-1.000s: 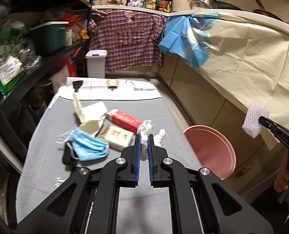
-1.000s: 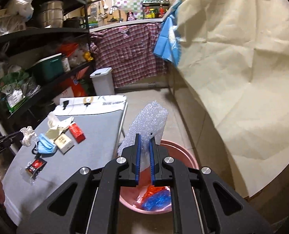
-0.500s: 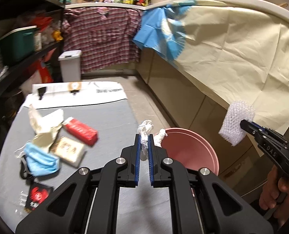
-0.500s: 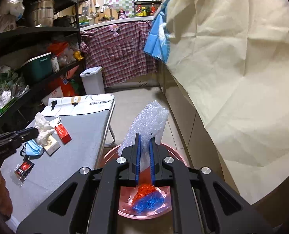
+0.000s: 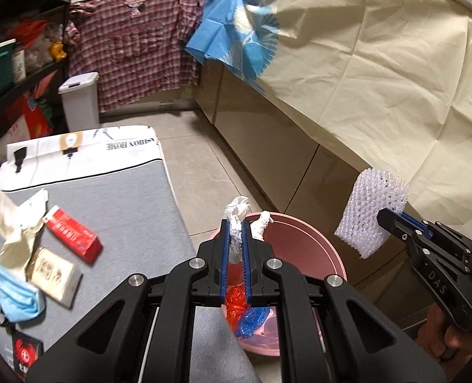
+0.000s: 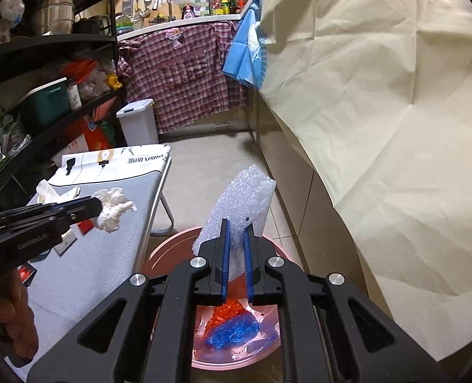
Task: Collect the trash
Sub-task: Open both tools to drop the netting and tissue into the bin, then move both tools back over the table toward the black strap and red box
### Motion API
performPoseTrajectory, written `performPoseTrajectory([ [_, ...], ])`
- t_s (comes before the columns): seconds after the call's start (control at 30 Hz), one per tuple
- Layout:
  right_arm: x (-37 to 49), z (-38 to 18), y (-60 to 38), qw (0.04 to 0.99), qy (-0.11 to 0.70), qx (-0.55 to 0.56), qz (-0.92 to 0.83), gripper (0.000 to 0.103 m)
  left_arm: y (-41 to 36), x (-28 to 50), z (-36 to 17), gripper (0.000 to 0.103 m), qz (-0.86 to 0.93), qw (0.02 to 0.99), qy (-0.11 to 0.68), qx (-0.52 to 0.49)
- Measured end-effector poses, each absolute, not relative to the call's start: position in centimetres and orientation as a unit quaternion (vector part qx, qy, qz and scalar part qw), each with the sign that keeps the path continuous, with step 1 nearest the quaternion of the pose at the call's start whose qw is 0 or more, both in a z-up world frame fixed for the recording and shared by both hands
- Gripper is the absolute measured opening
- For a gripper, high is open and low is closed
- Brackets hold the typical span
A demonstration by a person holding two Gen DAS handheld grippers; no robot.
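Observation:
My left gripper is shut on a crumpled white tissue, held over the near rim of a pink basin on the floor. In the right wrist view the same tissue hangs past the table's edge. My right gripper is shut on a sheet of bubble wrap above the basin; from the left wrist view the bubble wrap hangs to the basin's right. Red and blue plastic scraps lie in the basin.
On the grey table lie a red box, a beige packet, a blue face mask, crumpled paper and a black sachet. A white bin stands behind. Cream cloth covers the counter on the right.
The left gripper swung right with the tissue, from over the table to over the basin's rim. The right gripper edged forward and lower with the bubble wrap over the basin.

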State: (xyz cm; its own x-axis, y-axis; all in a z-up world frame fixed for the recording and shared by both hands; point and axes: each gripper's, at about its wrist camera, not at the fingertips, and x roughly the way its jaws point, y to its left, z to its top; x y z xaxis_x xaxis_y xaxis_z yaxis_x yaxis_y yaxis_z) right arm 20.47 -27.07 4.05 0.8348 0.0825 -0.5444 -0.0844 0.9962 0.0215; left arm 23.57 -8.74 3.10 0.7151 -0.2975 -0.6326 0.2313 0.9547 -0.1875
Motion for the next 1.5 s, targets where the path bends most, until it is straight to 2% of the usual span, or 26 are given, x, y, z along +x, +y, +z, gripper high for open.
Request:
performPoseTrajectory([
  [0.37,21.9,2.9,-26.5,0.954,0.297,-0.015,0.037,0.009,-10.3,25.8,1.3,0.008,-0.164,0.916,0.364,-0.045],
  [0.53,22.5,2.4,-26.2,0.951,0.306,-0.025,0.024,0.018,-10.8,26.6,0.6,0.009,-0.18,0.908,0.376,-0.052],
  [0.67,22.6,2.4,-26.7,0.952,0.305,-0.019,0.012,0.041,-10.4,26.9,0.7,0.039,-0.184,0.905,0.378,-0.069],
  [0.7,22.6,2.4,-26.9,0.953,0.303,-0.016,0.009,0.046,-10.3,27.0,0.7,0.041,-0.185,0.905,0.378,-0.071],
  [0.77,22.5,2.4,-26.9,0.953,0.302,-0.014,0.007,0.049,-10.3,26.9,0.8,0.041,-0.186,0.905,0.377,-0.07],
  [1.23,21.6,3.4,-27.2,0.961,0.276,-0.004,0.014,0.049,-7.4,23.2,3.5,0.041,-0.168,0.918,0.355,-0.055],
  [1.33,20.5,4.0,-26.6,0.965,0.262,-0.006,0.022,0.048,-5.9,21.1,4.8,0.037,-0.161,0.925,0.343,-0.032],
  [1.37,20.1,4.2,-26.4,0.966,0.257,-0.009,0.025,0.048,-5.1,20.3,5.2,0.032,-0.158,0.927,0.34,-0.027],
  [1.43,19.4,4.6,-25.9,0.968,0.25,-0.015,0.033,0.045,-3.3,18.9,6.1,0.029,-0.15,0.93,0.334,-0.019],
  [1.5,18.7,5.0,-25.8,0.969,0.245,-0.014,0.039,0.03,-1.2,17.5,7.0,0.024,-0.141,0.934,0.329,-0.017],
])
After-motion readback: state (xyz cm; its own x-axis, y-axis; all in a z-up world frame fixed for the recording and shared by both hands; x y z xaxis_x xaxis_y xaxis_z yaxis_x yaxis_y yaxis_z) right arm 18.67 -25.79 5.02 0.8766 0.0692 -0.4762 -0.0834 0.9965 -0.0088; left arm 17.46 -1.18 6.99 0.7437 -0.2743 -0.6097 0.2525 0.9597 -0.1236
